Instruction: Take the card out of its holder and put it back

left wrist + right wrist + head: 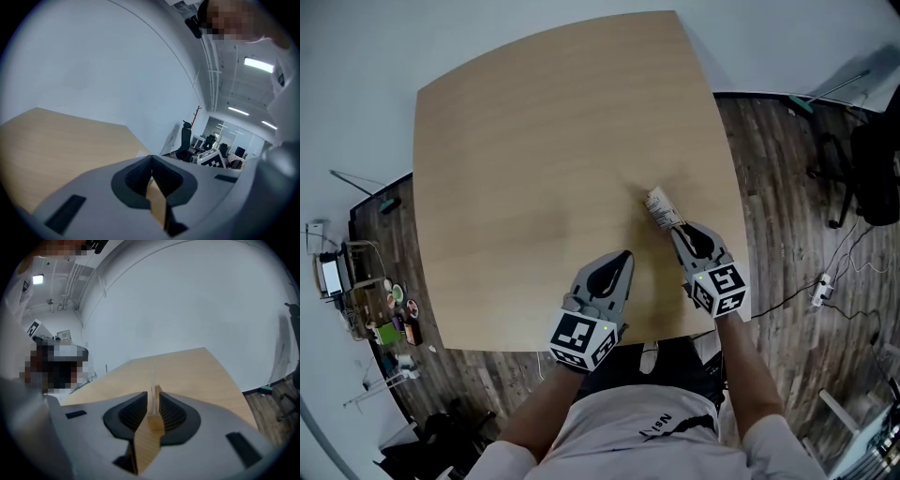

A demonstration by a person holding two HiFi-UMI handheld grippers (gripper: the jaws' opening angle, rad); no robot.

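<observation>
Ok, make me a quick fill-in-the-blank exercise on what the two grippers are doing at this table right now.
1. The card holder is gripped between the jaws of the person's ____ gripper.
2. The left gripper holds nothing, and its jaws are ____.
3. The table has a light ____ top.

Missing words: right; shut; wooden
</observation>
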